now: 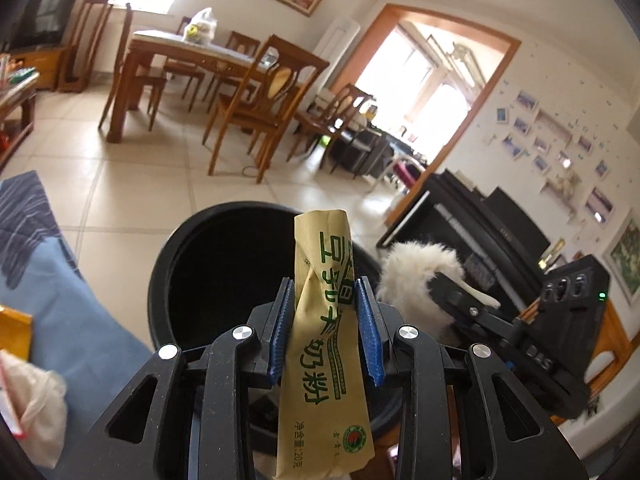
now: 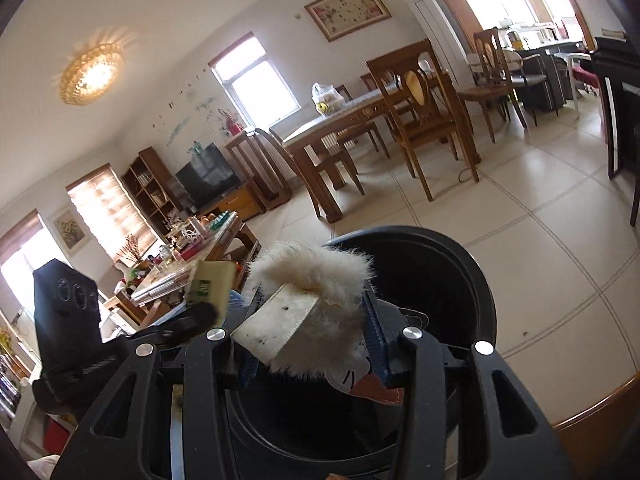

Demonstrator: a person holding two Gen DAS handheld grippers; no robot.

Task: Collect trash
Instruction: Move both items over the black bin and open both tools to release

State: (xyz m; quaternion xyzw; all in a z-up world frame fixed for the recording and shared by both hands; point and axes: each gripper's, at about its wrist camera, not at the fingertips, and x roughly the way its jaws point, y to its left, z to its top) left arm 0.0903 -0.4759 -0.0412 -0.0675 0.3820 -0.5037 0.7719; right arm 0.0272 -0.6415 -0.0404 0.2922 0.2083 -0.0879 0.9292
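My left gripper point(image 1: 326, 292) is shut on a tan sachet point(image 1: 324, 360) printed with green characters, which stands upright between the blue pads. Just below and ahead of it opens a round black bin point(image 1: 208, 248). To its right, my right gripper point(image 1: 448, 300) holds a white furry item point(image 1: 412, 268). In the right wrist view, my right gripper point(image 2: 312, 320) is shut on that furry item point(image 2: 316, 272), whose dirty white fabric flap sticks out to the left, over the bin point(image 2: 460, 264). The left gripper point(image 2: 200, 312) with the sachet point(image 2: 210, 284) shows at the left.
A blue sofa cushion point(image 1: 60, 300) with wrappers and a plastic bag lies at the left. A black piano point(image 1: 480, 232) stands at the right. A wooden dining table point(image 1: 192, 52) with chairs is across the tiled floor. A cluttered coffee table point(image 2: 192, 256) and a wooden table edge point(image 2: 600, 412) are close by.
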